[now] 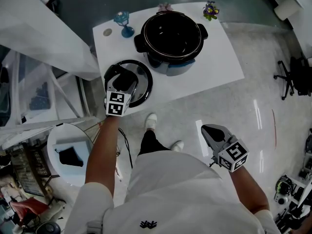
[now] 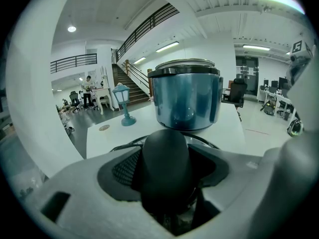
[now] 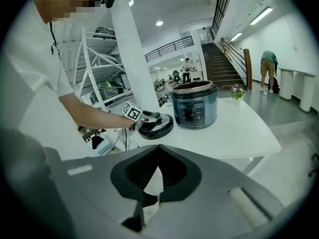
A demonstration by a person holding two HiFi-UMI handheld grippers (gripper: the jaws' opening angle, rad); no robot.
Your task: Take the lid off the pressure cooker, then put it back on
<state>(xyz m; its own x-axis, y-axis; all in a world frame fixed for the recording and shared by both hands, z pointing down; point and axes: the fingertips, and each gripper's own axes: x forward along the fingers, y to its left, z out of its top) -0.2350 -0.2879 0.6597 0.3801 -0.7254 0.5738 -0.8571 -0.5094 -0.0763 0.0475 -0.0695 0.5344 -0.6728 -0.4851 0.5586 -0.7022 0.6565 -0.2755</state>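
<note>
While the lid (image 1: 142, 83) lies flat on the bench (image 1: 214, 57) with its inner side down, its black handle (image 2: 164, 168) stands on top. In the left gripper view the handle's long axis runs away along the tongs, roughly toward the cooker (image 1: 176, 66). The cooker stands upright and uncovered, its dark pot open to the ceiling, and the lid rests just beside it on the side nearer the person, close to the bench's edge.

Beyond the cooker the white bench carries a small blue lamp ornament (image 1: 124, 23) and a tiny bunch of flowers (image 1: 211, 9). Around it are a glossy pale floor (image 1: 263, 96) and a large hall with a staircase (image 2: 130, 86) behind the cooker.

The left tongs (image 1: 123, 79) sit over the lid, spread wide and closed around the handle. The right tongs (image 1: 207, 129) hang well apart from the cooker, off the bench over the floor, pinched together with nothing between them.
</note>
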